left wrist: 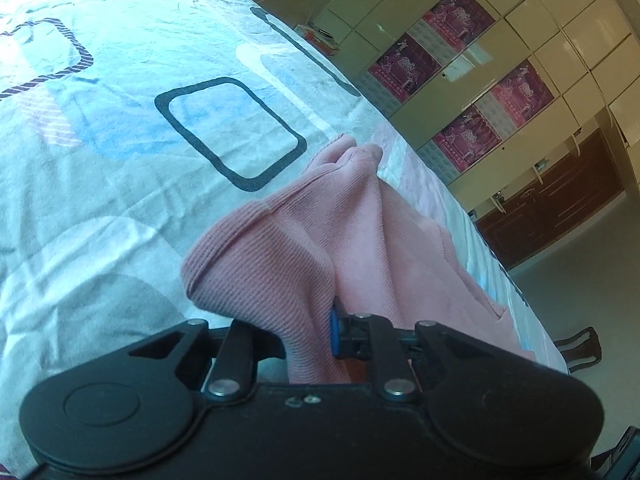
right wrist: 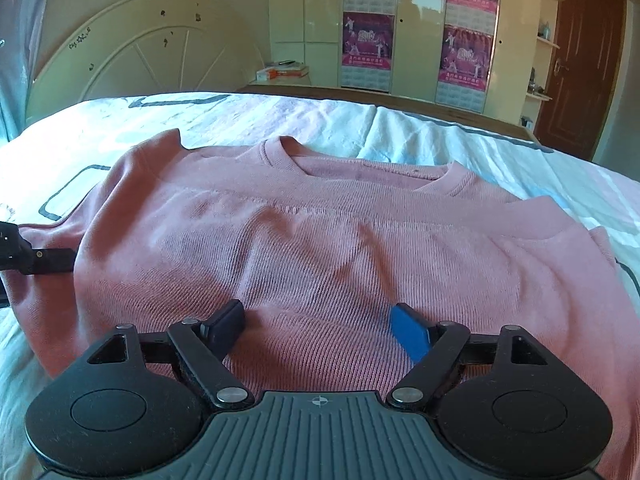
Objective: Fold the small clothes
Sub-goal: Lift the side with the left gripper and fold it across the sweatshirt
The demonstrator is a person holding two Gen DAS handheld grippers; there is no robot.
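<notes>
Sweater (right wrist: pixel 320 240) lies on bed (right wrist: pixel 460 136), neck toward headboard, one side apparently folded in; folding judged partly done. Left gripper (left wrist: pixel 308 336) clamps cuff fold, raised near bed's side edge. Right gripper (right wrist: pixel 320 328) spread wide, empty, over hem. Free sheet toward headboard; little margin at side edge.

Left tool's (left wrist: pixel 310 334) fingertips buried in pink sweater (left wrist: pixel 320 248) folds; wall poster (right wrist: pixel 368 36) text illegible.

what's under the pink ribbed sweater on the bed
The pink ribbed sweater lies on a pale patterned bedsheet, which shows all around it. Whatever lies directly beneath the sweater is covered.
</notes>
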